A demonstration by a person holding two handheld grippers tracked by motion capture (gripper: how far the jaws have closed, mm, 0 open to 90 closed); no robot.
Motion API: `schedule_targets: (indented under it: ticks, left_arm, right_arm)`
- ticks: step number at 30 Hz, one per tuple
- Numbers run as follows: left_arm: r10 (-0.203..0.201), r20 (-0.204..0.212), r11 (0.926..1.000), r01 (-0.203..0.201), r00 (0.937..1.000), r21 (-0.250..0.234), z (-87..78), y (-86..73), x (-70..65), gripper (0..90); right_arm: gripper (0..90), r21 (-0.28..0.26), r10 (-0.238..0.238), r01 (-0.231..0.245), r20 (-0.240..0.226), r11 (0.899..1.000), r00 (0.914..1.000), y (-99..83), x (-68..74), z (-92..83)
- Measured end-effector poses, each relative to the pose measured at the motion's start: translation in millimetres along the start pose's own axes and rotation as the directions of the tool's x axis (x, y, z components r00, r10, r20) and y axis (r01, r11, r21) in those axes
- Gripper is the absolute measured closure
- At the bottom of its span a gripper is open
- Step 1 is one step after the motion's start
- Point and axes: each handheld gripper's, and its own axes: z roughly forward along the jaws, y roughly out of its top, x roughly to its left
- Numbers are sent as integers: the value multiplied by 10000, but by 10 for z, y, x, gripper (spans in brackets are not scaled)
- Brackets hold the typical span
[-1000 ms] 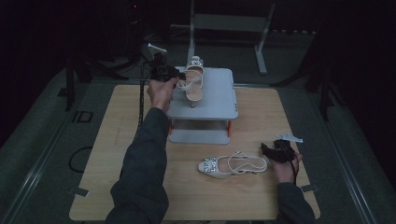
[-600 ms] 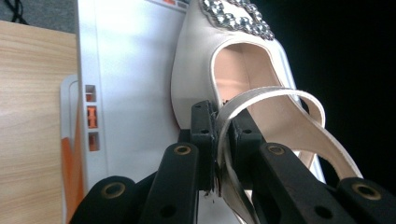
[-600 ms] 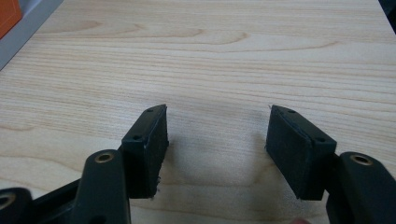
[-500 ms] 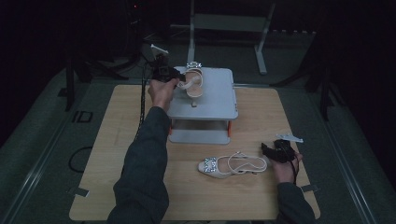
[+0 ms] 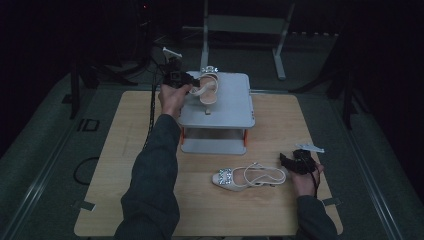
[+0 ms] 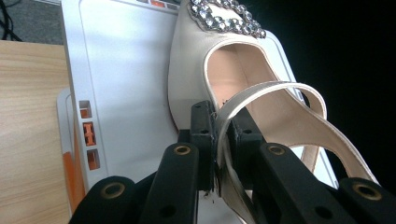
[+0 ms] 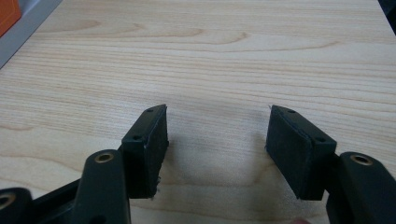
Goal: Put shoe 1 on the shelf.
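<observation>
**Left tool clamped on the sandal strap atop the grey stand**

My left tool (image 6: 217,140) is clenched on the heel strap (image 6: 261,93) of the cream sandal (image 6: 196,70), and in the left gripper view the thin strap runs straight down between the two black pads, pinched tight. The sandal lies on the top deck of the grey stand (image 5: 235,107), its jewelled buckle (image 6: 229,16) at the far end of the toe and its open heel turned toward me. In the high view my left hand (image 5: 172,97) sits at the stand's left edge with the left tool (image 5: 186,80) just over that corner, and the sandal (image 5: 206,90) rests near the back left of the deck.

My right tool (image 7: 217,140) is released: its pads stand well apart with bare wood of the bench (image 7: 210,56) between them. In the high view it (image 5: 290,161) lies low at the right of the bench (image 5: 125,165), held in my right hand (image 5: 304,180), just beside the heel end of the second sandal (image 5: 247,176), which lies flat in front of the stand, its toe pointing left. I can't tell whether the right tool touches that heel.
</observation>
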Motion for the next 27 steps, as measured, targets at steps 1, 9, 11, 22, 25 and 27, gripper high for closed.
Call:
schedule_targets:
  ticks: [1,9,11,22,25,27]
  left_arm:
    - [-14,79,10000,15,10000,-98,-5,-3,4,809]
    - [461,558,9957,-414,9974,-831,-133,-29,-64,574]
    - [672,439,9929,-625,9968,-1007,-193,-42,-86,559]
    - [2347,-1214,9569,-2512,9645,-1460,-544,-149,-173,534]
    - [2413,-1423,9503,-2635,9600,-1661,-606,-217,-138,536]
    - [2477,-1787,9478,-2764,9522,-1590,-627,-269,-104,535]
  right_arm:
    - [386,0,-3,3,1,10000,10000,0,0,0]
    - [383,-5,12,-12,-35,10000,10000,-1,-3,-1]
    - [383,-2,7,-7,-24,10000,10000,-1,-1,0]
    - [382,2,-31,31,-1,10000,10000,-1,3,0]
    - [382,3,-15,15,-14,10000,10000,-2,2,-2]
    - [381,-2,-43,43,-10,10000,10000,-3,2,-1]
